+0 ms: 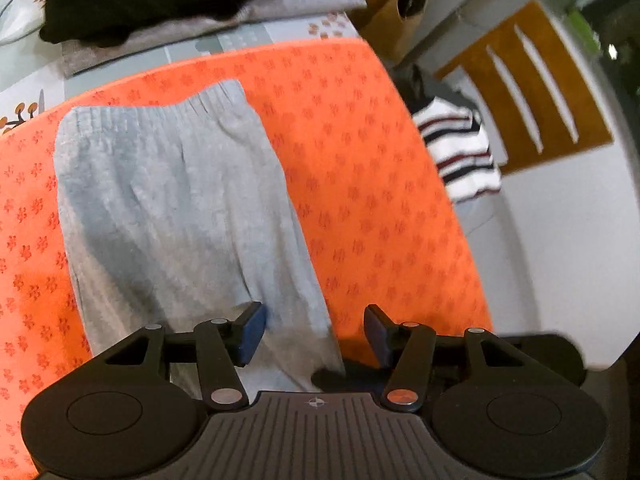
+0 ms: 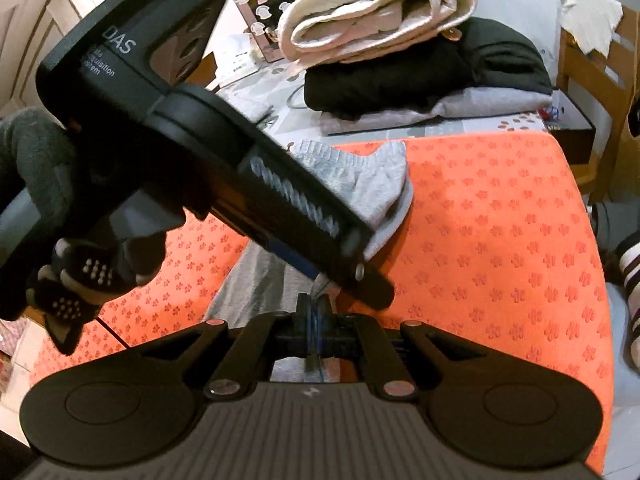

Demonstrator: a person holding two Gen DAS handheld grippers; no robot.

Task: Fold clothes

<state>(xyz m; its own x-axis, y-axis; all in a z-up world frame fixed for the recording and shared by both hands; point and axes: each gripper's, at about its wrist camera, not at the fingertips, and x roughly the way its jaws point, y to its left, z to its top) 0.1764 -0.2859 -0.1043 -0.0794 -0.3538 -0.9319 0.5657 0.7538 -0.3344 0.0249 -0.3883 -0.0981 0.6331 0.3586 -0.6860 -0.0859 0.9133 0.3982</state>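
Left wrist view: left tool (image 1: 316, 334) pointing steeply down, jaws apart, nothing between the blue pads (image 1: 252, 334); grey garment (image 1: 172, 208) directly below, no pad contact visible. Garment laid lengthwise on orange mat (image 1: 360, 160), ribbed waistband toward the far table edge, other end running under the tool toward the near edge. Mat right edge matching the table's right edge. Only here: striped white/dark garment (image 1: 460, 148) hanging off past the right table edge, brown rug (image 1: 532, 84) with white slashes on the floor beyond, brown paper bag (image 1: 396, 4) at the far right corner.

Right wrist view: right tool (image 2: 314, 334) jaws closed, clamped on a thin fold of the grey garment (image 2: 360, 176) at the near edge, fabric seen between the pads. Only here: left tool body (image 2: 192, 132) from outside, crossing diagonally over the garment, gloved hand (image 2: 80, 272) on its grip at left. Also only here: cream folded fabric (image 2: 376, 16) on top of the black folded pile (image 2: 428, 68), pink sticker-covered box (image 2: 264, 4) behind it, wooden chair (image 2: 592, 80) past the far right corner.

Both views: black pile (image 1: 160, 4) over a light grey layer (image 2: 492, 102) along the far table edge, behind the mat (image 2: 500, 220).
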